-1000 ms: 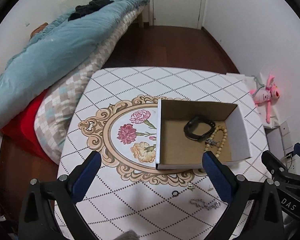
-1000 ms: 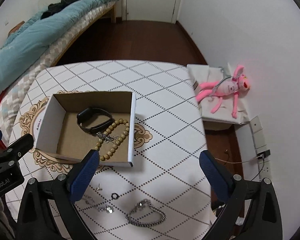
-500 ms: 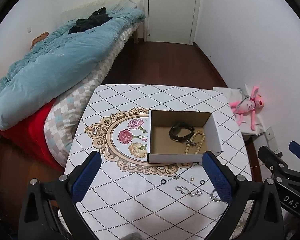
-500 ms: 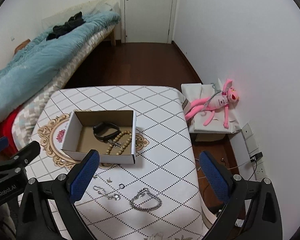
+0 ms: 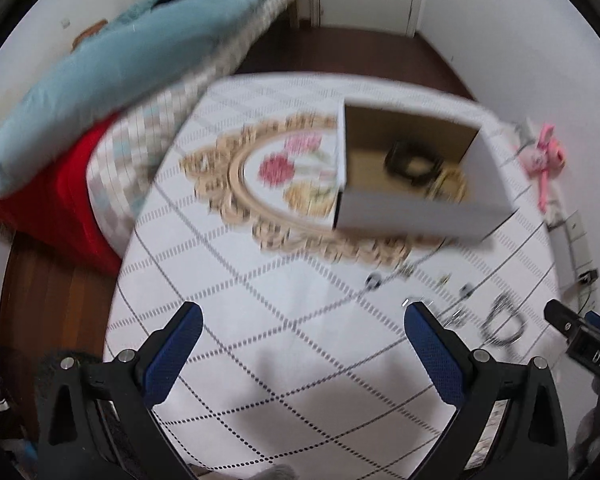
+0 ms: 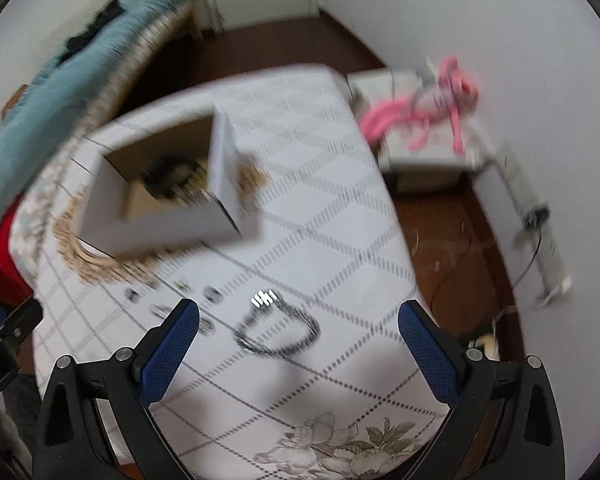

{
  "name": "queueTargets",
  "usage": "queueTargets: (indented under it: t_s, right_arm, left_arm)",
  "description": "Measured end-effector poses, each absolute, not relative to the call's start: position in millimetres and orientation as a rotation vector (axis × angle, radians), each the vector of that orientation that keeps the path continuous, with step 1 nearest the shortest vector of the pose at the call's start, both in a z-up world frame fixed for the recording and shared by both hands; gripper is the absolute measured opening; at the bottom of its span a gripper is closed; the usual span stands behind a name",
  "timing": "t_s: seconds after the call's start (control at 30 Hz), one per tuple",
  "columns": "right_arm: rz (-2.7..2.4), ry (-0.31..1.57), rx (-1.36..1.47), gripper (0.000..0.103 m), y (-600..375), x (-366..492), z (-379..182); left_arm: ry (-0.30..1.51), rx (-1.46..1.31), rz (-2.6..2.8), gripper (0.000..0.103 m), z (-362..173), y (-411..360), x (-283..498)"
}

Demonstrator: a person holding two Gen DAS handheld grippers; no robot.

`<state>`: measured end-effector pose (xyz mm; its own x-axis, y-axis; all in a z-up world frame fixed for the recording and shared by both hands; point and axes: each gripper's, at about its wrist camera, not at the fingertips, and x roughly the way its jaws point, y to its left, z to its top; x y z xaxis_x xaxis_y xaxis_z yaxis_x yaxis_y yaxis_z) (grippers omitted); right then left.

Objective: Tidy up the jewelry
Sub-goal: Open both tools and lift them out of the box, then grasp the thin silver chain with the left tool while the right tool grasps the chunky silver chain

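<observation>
The chain (image 6: 278, 330), a silver-toned link bracelet, is lying in a loose loop on the table (image 6: 340, 240), just ahead of the right gripper (image 6: 298, 344) and slightly toward its left finger. Its long axis is running roughly across the gripper's line of approach. The right gripper is sitting spread wide and holding nothing. The left gripper (image 5: 302, 344) is likewise spread and empty; the chain (image 5: 502, 322) is lying off to its right, so the right hand is judged the nearer.

Several small pieces (image 6: 172, 300), probably rings or studs, are lying left of the chain; blur prevents identification. The box (image 6: 160, 204), matte cardboard, is sitting beyond, holding a dark band (image 6: 168, 174) and beads (image 5: 452, 186). The tablecloth is showing a dotted diamond pattern.
</observation>
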<state>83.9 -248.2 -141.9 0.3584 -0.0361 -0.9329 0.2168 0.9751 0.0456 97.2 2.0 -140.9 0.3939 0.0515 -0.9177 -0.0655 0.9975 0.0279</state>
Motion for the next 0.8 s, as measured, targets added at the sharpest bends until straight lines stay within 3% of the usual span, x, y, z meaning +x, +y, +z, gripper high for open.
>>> queueTargets:
  t_s: [0.23, 0.43, 0.53, 0.6, 0.8]
  right_arm:
    - [-0.203, 1.291, 0.198, 0.084, -266.9, 77.5, -206.0]
    - [-0.197, 1.291, 0.162, 0.062, -263.4, 72.5, -220.5]
    - [-0.202, 1.259, 0.129, 0.037, -260.3, 70.0, -218.2]
    - [-0.197, 1.25, 0.119, 0.009, -260.6, 70.1, -215.9]
    - [-0.2, 1.254, 0.183, 0.008, -273.6, 70.8, -214.4]
  left_arm:
    - [1.255, -0.005, 0.067, 0.102, -186.1, 2.0, 95.0]
    - [1.274, -0.01, -0.004, 0.1, -198.7, -14.9, 99.2]
    - [1.275, -0.012, -0.044, 0.1, -200.1, -26.6, 101.7]
    - [1.273, -0.006, -0.079, 0.1, -199.7, -36.7, 102.9]
    - [1.24, 0.105, -0.215, 0.1, -196.1, -83.3, 99.3]
